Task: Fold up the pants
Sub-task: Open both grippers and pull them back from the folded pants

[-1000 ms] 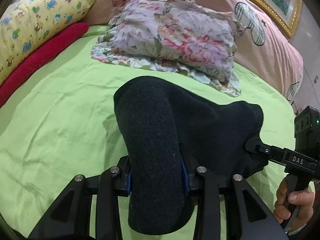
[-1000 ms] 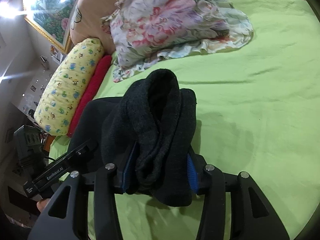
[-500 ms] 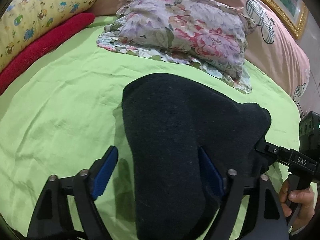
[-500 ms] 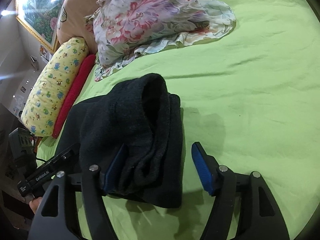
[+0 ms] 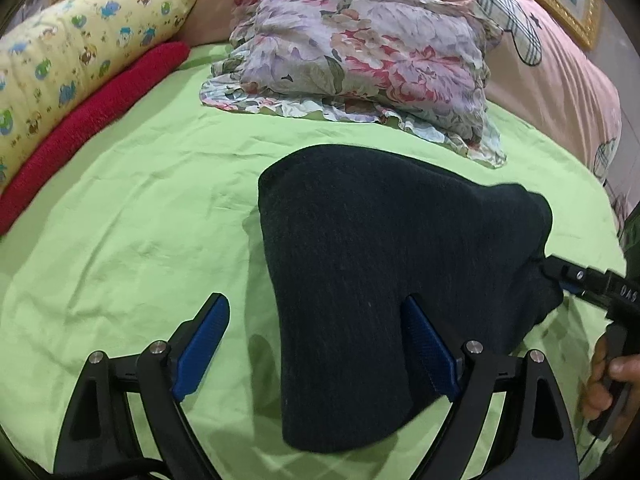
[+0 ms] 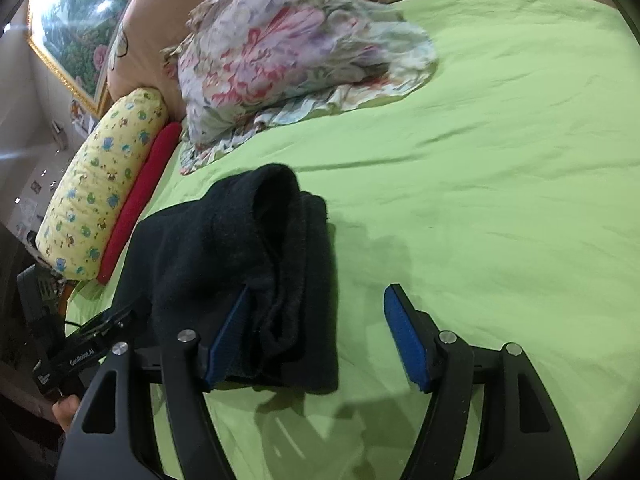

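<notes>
Release step after fold: dark pants (image 5: 380, 280) lie as folded bundle on green bed sheet (image 5: 140, 220), near floral pillow (image 5: 360, 60).

Left gripper (image 5: 316, 344): jaws just opened wide; right pad touches cloth, left pad clear; no pinch. Angled down over near end of bundle.

Right gripper (image 6: 316, 336): jaws just spread; left pad against cloth edge, right pad over bare sheet; nothing gripped. Tilted down.

Next, by judgement: back both grippers off without dragging cloth, then smooth or fold again.

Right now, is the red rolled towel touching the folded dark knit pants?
Apart. The left wrist view shows bare green sheet between red towel and pants.
</notes>
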A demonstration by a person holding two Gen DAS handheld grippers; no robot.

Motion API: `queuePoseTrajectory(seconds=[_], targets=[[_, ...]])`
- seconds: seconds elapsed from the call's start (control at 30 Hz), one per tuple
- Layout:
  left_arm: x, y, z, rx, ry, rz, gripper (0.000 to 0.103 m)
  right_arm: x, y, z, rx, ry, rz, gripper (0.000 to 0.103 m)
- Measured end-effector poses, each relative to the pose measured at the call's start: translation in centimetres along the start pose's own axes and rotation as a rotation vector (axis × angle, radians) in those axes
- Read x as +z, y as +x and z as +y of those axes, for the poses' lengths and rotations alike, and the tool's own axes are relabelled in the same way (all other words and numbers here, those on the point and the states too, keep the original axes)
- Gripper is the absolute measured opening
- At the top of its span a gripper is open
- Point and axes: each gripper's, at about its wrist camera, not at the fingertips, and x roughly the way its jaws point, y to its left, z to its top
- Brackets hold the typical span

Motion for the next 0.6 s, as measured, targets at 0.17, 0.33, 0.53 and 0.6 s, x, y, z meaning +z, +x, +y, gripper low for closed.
queuePoseTrajectory(seconds=[0.17, 0.33, 0.53, 0.6], targets=[[-1.0, -1.1, -0.3, 0.041, 0.033, -0.008, 0.090, -0.7, -1.2, 1.1, 0.013, -0.030, -0.019, 0.070], [-1.9, -1.9, -0.1, 0.041, 0.029, -0.008, 0.090, -1.3, -1.4, 2.3, 0.017, -0.056, -0.015, 0.070], [-2.6, -2.7, -0.2, 0.062, 0.048, -0.026, 0.090, -1.8, -1.9, 3.5, 0.019, -0.095, -0.035, 0.070], [-2.9, -2.9, -0.3, 0.064, 0.060, -0.037, 0.090, -2.1, -2.3, 4.1, 0.030, -0.122, -0.053, 0.070]])
